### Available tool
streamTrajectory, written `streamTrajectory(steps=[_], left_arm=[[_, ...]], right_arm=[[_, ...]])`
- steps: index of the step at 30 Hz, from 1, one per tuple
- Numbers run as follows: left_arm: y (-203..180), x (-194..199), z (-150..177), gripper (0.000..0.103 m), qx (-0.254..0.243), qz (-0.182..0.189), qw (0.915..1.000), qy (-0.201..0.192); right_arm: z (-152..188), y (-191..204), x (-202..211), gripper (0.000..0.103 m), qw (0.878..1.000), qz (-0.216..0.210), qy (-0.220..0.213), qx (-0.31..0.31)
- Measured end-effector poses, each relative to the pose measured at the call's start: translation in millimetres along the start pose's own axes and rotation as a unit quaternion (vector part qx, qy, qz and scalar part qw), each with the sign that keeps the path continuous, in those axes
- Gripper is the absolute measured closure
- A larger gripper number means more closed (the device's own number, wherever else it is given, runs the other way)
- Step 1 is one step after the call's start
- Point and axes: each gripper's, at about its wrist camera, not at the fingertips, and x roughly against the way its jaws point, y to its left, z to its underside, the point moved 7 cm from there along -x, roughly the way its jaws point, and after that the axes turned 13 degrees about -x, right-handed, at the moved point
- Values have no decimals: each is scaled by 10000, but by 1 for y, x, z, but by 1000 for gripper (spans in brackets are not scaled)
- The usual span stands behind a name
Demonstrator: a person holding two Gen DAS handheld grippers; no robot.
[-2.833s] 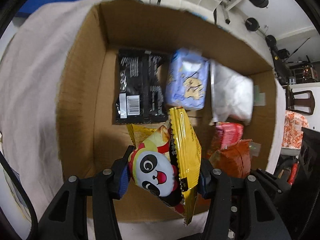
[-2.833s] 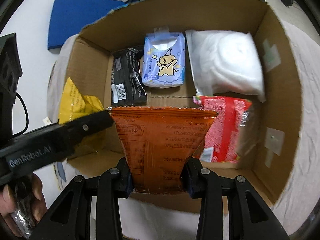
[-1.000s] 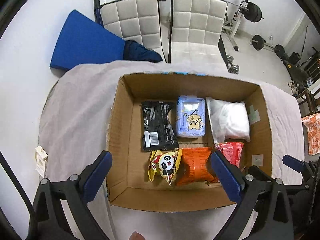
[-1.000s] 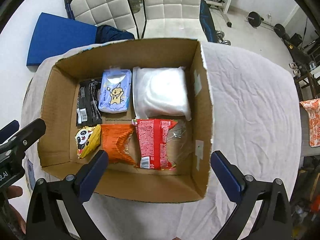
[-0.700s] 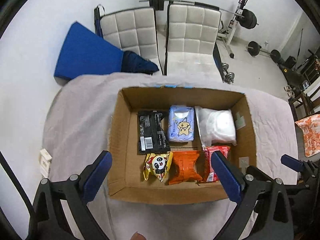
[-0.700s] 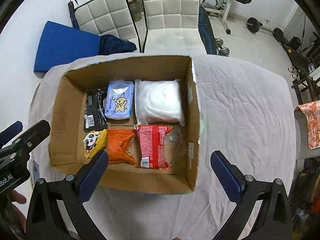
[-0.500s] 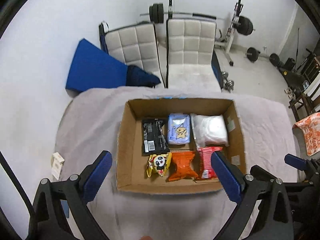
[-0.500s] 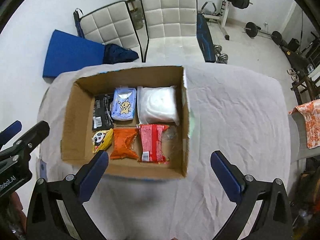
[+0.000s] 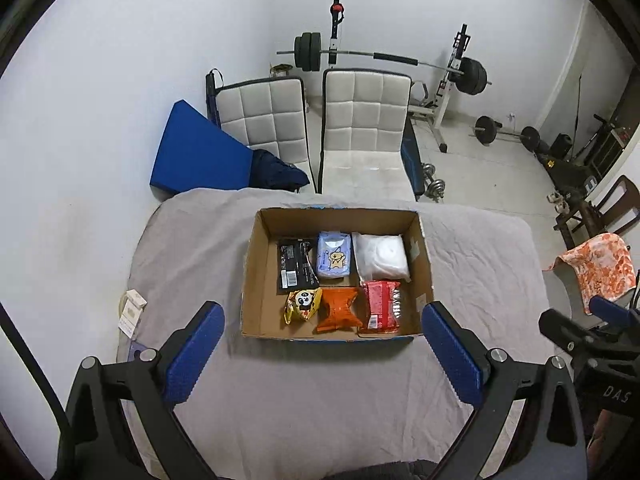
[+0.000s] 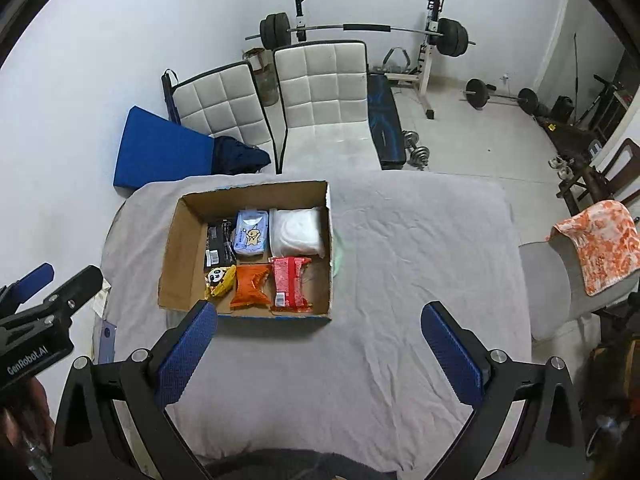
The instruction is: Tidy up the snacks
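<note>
Snacks boxed; left tool, right tool raised high, spread wide, empty

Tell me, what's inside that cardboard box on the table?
The cardboard box holds six packets in two rows: black, light blue and white at the back; panda, orange and red in front. Anything beneath them is covered.

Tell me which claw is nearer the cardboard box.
Left. The left claw hangs open, centred just in front of the cardboard box. The right claw, also open, sits off the box's near right corner, over bare cloth.
</note>
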Motion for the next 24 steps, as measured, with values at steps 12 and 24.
streamTrajectory(steps=[12, 24], left_arm=[[-10, 29, 6, 2, -3, 174, 9998, -133], [-8, 42, 6, 2, 31, 131, 9995, -286]], right_arm=[[3, 5, 46, 0, 9995, -24, -309, 80], [3, 9, 58, 0, 9988, 10, -480, 120]])
